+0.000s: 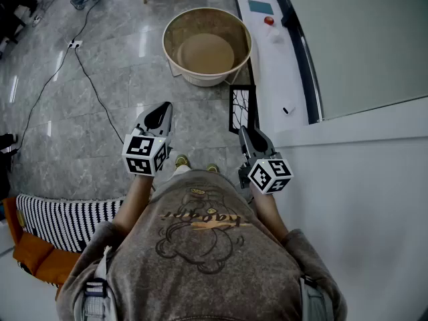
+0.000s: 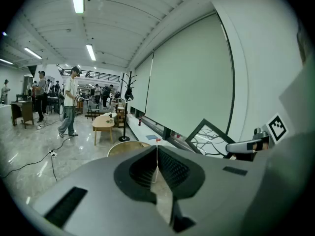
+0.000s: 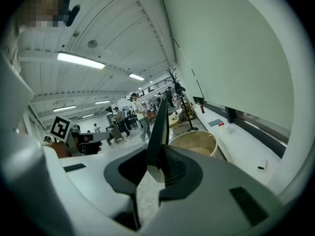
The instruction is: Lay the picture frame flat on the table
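The picture frame (image 1: 242, 109) is black with a branch pattern on its pane. It stands upright in the air over the grey floor, next to the white table's (image 1: 348, 179) edge. My right gripper (image 1: 245, 131) is shut on its lower edge; in the right gripper view the picture frame (image 3: 159, 124) shows edge-on between the pads of the right gripper (image 3: 156, 159). My left gripper (image 1: 160, 116) hangs to the left of the frame, shut and holding nothing. In the left gripper view the left gripper (image 2: 156, 157) has its jaws pressed together, with the frame (image 2: 209, 137) off to the right.
A big round beige tub (image 1: 207, 45) stands on the floor ahead of the frame. A white ledge (image 1: 267, 52) along the window carries a red thing (image 1: 269, 21) and a blue card (image 1: 260, 7). A cable (image 1: 87, 79) crosses the floor. Striped cloth (image 1: 67, 216) lies at lower left. People stand far off.
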A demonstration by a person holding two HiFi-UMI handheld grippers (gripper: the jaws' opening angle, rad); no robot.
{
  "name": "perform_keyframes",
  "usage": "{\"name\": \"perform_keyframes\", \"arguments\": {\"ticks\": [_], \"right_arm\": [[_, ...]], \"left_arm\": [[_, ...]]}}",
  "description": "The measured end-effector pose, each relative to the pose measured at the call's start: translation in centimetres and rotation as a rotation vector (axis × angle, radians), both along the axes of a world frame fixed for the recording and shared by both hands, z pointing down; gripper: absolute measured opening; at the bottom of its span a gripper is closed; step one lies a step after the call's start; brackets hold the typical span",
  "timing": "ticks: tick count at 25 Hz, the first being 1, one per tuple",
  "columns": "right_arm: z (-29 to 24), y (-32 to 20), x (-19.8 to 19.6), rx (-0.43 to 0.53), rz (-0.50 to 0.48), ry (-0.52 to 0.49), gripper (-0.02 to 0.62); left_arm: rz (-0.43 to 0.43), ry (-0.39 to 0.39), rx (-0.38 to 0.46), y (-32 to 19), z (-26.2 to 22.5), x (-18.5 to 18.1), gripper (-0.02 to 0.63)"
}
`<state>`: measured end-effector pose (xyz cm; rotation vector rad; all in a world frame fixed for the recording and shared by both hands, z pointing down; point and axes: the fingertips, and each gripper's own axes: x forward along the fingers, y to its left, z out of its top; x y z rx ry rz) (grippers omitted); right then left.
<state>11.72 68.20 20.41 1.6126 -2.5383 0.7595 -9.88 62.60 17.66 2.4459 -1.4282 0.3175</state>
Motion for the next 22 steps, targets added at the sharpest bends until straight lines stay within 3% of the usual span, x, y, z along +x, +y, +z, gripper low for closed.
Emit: {"name": "perform_keyframes", "arguments": {"ticks": [10,22], "right_arm": [[-0.1,0.0,-1.6,0.014,-0.014,-0.028,0.078],[1.5,-1.2,-2.8,0.074,0.050,-0.056,0.077]], "left_arm": [[0.033,0.006,-0.014,-0.3,1.2,-0.1,0.021],[0.111,-0.001,-0.018,-2.0,4.5,-0.9,0.020]]}}
